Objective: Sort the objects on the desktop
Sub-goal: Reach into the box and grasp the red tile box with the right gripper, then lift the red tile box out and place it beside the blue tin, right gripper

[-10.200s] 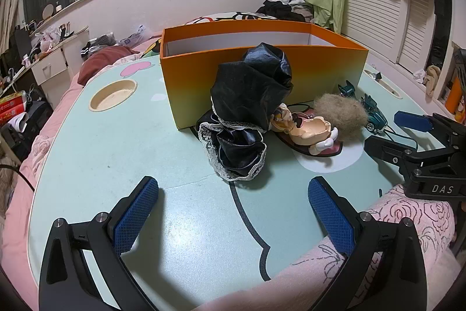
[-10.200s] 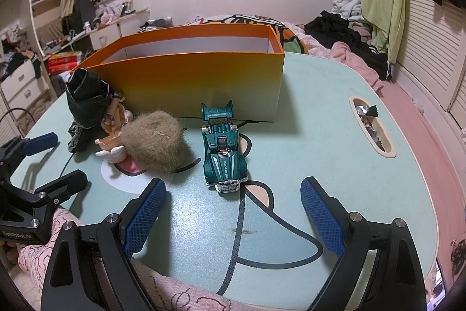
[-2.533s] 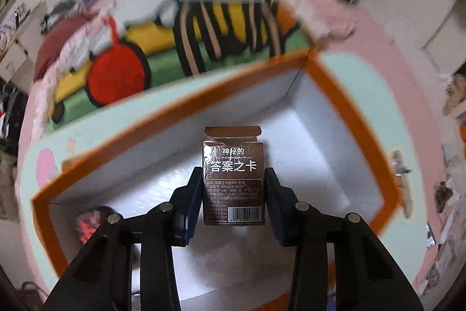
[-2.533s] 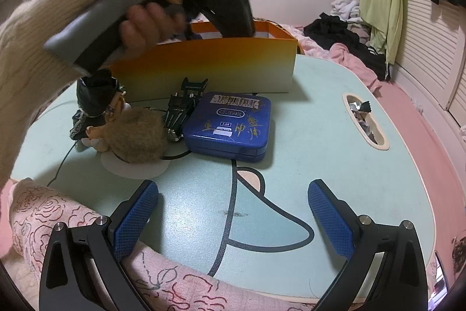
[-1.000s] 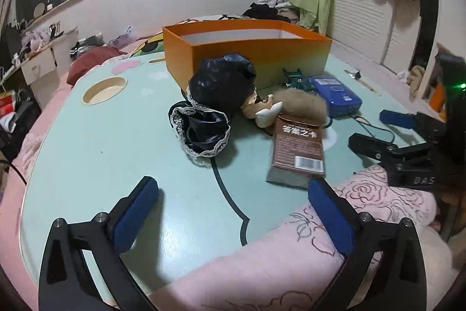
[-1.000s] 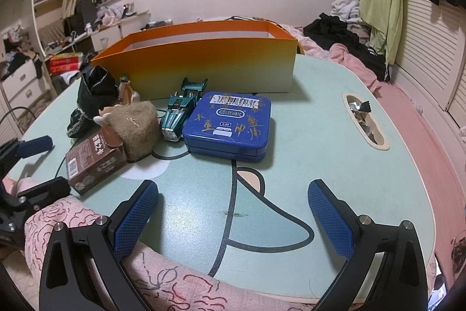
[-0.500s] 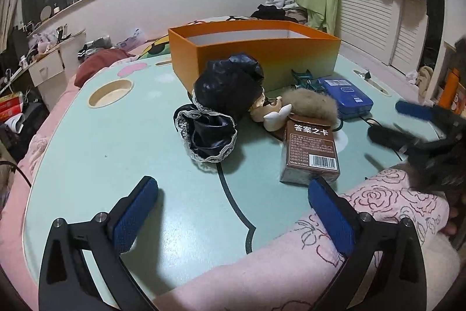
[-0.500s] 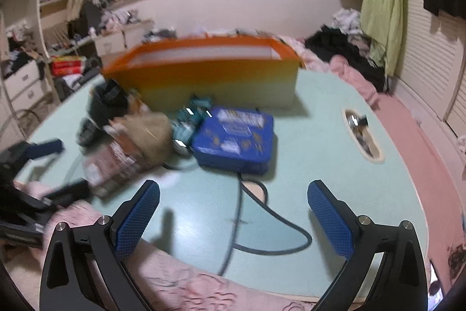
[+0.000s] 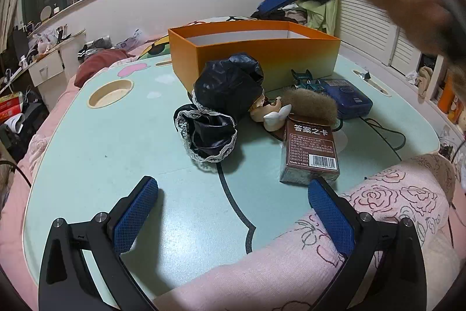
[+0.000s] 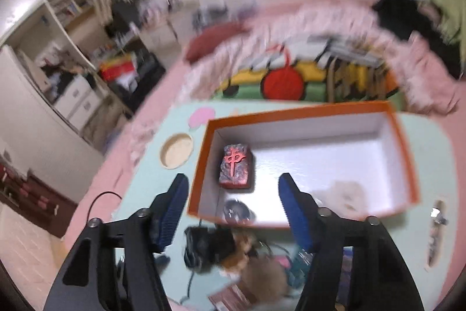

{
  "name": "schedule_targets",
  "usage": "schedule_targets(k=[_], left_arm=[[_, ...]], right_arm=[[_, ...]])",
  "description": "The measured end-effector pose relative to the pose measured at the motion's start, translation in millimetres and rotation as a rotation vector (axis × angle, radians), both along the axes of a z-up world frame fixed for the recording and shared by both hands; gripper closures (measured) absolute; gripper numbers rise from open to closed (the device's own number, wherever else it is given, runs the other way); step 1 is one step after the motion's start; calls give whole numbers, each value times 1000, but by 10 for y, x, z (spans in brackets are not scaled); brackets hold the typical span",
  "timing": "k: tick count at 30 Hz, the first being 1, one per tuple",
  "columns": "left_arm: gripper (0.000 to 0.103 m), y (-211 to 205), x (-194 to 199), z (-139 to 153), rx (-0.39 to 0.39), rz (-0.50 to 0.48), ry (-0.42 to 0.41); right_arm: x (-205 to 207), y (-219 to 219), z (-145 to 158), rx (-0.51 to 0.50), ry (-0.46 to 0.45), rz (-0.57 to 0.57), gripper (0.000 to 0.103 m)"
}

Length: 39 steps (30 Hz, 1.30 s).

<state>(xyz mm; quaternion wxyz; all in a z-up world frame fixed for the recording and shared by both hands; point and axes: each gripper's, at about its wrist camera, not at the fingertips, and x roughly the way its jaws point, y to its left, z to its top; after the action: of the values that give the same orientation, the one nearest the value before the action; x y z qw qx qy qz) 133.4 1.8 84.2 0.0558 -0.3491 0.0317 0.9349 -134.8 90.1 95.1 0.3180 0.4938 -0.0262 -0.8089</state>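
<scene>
Right claw (image 10: pixel 230 194) is closing on nothing above the orange box (image 10: pixel 404 153), left claw (image 9: pixel 233 206) is waiting released, while the stiff, light card pack (image 9: pixel 310 147) is lying near on the desk (image 9: pixel 102 142), best gripped across its narrow sides.

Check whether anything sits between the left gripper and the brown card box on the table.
Nothing visible does. The left gripper is open and empty, and only bare table lies between its fingers and the brown card box, just beyond the right-hand finger.

Orange box (image 9: pixel 256 60): open-topped, white inside, holding a red-marked block (image 10: pixel 234 166) at one end. Brown card pack (image 9: pixel 310 153), blue tin (image 9: pixel 346 98), black lace-trimmed cloth (image 9: pixel 218 110) lie before it.
</scene>
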Motion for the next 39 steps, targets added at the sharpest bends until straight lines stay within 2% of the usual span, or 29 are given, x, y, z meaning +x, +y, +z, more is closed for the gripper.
schedule_targets(k=[2,6,9,10,11,12,13,17,20,23,25,26,28,30,32,35,37,39], left_arm=[[0,-4,-2,5,2,-2,2],[0,-3,-2,3,6,-3,5],[0,-5,-14,-4,12,-3,1],[0,-4,-18,-3,12,-3,1],[0,2,-19,0,10,-4,3],[0,5,-20,1,9,-4,4],[0,9,-23,-1,9,-4,4],[0,10,-26,-7,9,-4,4],[0,9,-28,-9,10,-4,5],[0,5,-28,-9,9,-3,5],[0,3,-28,-10,10,-3,5],[0,1,-27,-9,10,-4,5],[0,0,-28,-10,9,-5,4],[0,-1,-25,-11,9,-4,4],[0,-1,-26,-12,9,-4,4],[0,-6,-21,-10,8,-4,4],[0,-9,-19,-9,8,-3,5],[0,-14,-10,-5,9,-4,6]], right_arm=[[-166,-266,-196,93,-33,-6,40],[-234,-567,-534,244,-53,19,43],[-323,-557,-750,214,-123,12,40],[-340,-550,-758,226,-115,13,46],[-355,-537,-775,298,-82,-8,62],[-356,-529,-791,372,-45,-40,64],[-355,-515,-798,403,-17,-61,65],[-344,-427,-802,304,-9,-43,65],[-217,-158,-479,161,64,-82,65],[160,220,-65,82,199,-89,65],[396,413,76,36,245,-68,65],[639,596,112,-8,256,-45,65],[948,788,39,-31,237,-24,65],[1281,988,-194,6,219,-6,65],[1442,1097,-484,58,157,-9,65],[1443,1063,-890,103,91,-22,65],[1366,911,-1031,156,114,-37,64],[1344,779,-1030,205,209,-59,64]])
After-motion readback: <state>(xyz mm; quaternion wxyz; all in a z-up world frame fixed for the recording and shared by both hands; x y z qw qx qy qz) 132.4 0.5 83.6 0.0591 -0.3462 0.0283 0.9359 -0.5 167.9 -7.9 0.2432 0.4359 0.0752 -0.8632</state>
